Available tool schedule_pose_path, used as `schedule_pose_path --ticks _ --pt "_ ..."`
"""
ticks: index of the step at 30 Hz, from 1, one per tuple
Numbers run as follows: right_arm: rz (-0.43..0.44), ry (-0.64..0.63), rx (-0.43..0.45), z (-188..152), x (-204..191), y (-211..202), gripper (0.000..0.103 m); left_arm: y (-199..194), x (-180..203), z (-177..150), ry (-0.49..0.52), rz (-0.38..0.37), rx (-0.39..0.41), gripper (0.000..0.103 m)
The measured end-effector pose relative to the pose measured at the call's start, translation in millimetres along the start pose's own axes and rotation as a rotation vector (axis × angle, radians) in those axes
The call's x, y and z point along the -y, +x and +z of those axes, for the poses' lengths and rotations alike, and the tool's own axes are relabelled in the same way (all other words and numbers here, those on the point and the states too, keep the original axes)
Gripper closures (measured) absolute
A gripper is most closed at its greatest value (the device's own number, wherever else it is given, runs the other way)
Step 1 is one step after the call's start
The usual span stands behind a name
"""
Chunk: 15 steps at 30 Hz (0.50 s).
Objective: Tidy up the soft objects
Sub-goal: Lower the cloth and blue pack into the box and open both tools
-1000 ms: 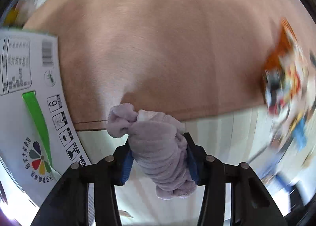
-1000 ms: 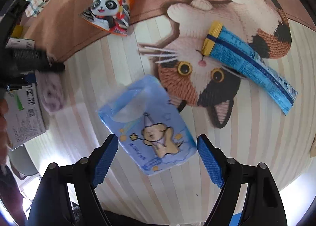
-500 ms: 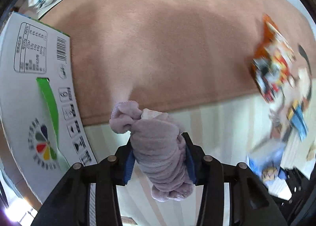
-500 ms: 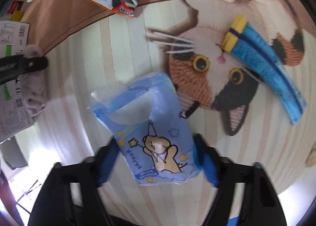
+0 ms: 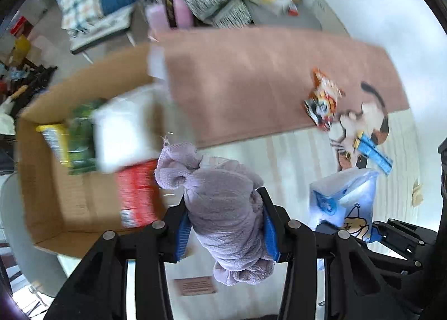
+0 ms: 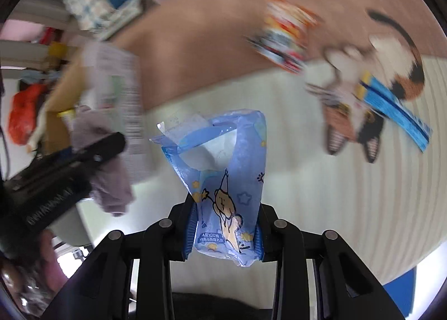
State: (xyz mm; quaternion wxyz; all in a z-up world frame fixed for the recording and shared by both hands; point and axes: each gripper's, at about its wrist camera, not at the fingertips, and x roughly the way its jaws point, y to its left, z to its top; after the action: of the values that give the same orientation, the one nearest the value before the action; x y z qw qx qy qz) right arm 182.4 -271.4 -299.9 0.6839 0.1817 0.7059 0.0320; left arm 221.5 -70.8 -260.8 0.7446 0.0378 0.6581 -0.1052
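Box contents (image 5: 123, 130) & snack bag (image 6: 287, 37) blurred, labels unreadable.

On the blue tissue pack (image 6: 227, 185) we read "4层X20抽" in small white print near its lower end, just under the cartoon bear; a second line of Chinese characters sits below it, too small for us to make out. Left of the pack, the white box flap (image 6: 123, 102) carries columns of fine print, blurred beyond reading. Further left, the black gripper body (image 6: 47, 194) bears white lettering, also blurred. In the left wrist view we cannot read any of the print.
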Motion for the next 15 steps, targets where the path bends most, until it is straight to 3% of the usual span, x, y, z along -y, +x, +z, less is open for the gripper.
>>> schedule_pose_path --ticks 4,7,8,11,15 --pt "0.083 -0.091 0.026 -8.4 -80.5 -19.9 0.068 -41.1 -70.2 13.7 -0.035 0.033 0.032 0.062" --pt "0.135 -0.165 0.012 -14.1 -151.0 -9.7 0.068 -40.6 -127.7 12.0 -0.078 0.062 0.019 0.062" --pt "0.145 -0.174 0.005 -11.3 -172.3 -3.4 0.068 -29.0 -128.9 17.4 -0.087 0.073 0.011 0.062" --pt "0.147 -0.193 -0.035 -4.2 -230.9 33.1 0.068 0.2 -181.5 20.3 -0.124 0.082 -0.061 0.062" --pt "0.114 -0.196 -0.085 1.1 -276.8 81.9 0.068 41.5 -225.8 22.4 -0.190 0.049 -0.149 0.062"
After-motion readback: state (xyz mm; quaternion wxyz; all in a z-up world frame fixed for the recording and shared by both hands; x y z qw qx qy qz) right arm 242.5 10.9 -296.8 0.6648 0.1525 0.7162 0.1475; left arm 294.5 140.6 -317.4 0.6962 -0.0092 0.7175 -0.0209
